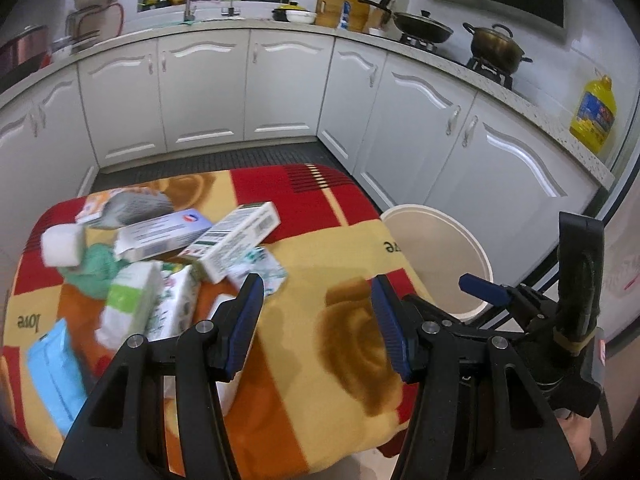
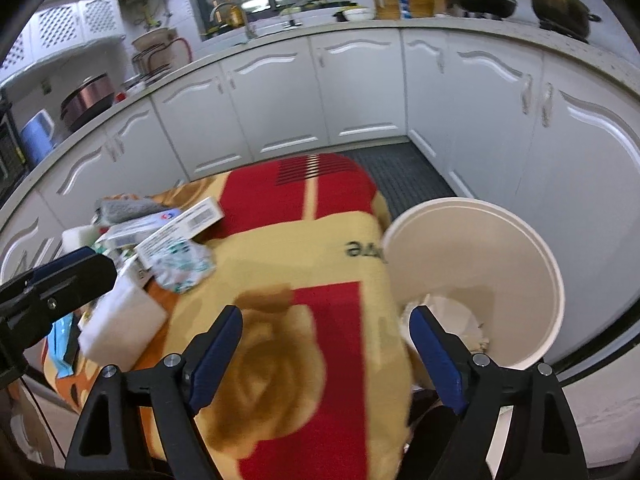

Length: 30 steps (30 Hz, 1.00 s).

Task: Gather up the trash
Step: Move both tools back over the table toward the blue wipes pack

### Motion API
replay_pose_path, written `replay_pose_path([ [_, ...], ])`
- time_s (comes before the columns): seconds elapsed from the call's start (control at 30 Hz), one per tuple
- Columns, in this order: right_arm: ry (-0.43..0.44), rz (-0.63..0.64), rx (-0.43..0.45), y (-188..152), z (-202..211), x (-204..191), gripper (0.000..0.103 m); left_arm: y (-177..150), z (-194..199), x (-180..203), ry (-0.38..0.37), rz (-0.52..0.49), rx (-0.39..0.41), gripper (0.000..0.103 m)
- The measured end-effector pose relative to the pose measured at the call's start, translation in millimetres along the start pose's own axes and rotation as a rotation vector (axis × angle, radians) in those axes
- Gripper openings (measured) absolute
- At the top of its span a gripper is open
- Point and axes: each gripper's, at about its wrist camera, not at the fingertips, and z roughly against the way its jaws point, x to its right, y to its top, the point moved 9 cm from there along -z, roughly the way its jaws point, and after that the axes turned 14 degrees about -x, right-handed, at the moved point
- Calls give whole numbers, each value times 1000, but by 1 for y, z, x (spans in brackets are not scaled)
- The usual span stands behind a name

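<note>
Looking at: a small table under a red, yellow and orange blanket, standing in a kitchen with white cabinets.
Left gripper: it hangs over the middle of the blanket; its two blue pads are spread apart and nothing is between them.
Right gripper: it is over the near right edge of the table; the jaws are spread wide, with only blanket and the bin's rim seen between them.
Trash pile: it lies on the left part of the table, many pieces touching and overlapping.
Long white box: it is at the far side of the pile, tilted, resting on other pieces.
White foam block: it is at the far left edge, beside a green crumpled piece.
Light blue packet: it is at the near left corner; it looks blurred.
Crumpled printed wrapper: it is on the right border of the pile, nearest to the bare middle of the blanket.
White bin: it stands on the floor just beside the right edge of the table, open at the top; some pale trash lies on its bottom.
Counter: pots on a stove and a yellow oil bottle stand on it, well apart from the table.
</note>
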Motion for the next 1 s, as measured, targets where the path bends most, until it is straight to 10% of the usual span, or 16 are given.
replay_pose_path([
  [1.0, 258, 132, -129, -21, -25, -132, 86, -106, 49, -191, 64, 350, -60, 65],
])
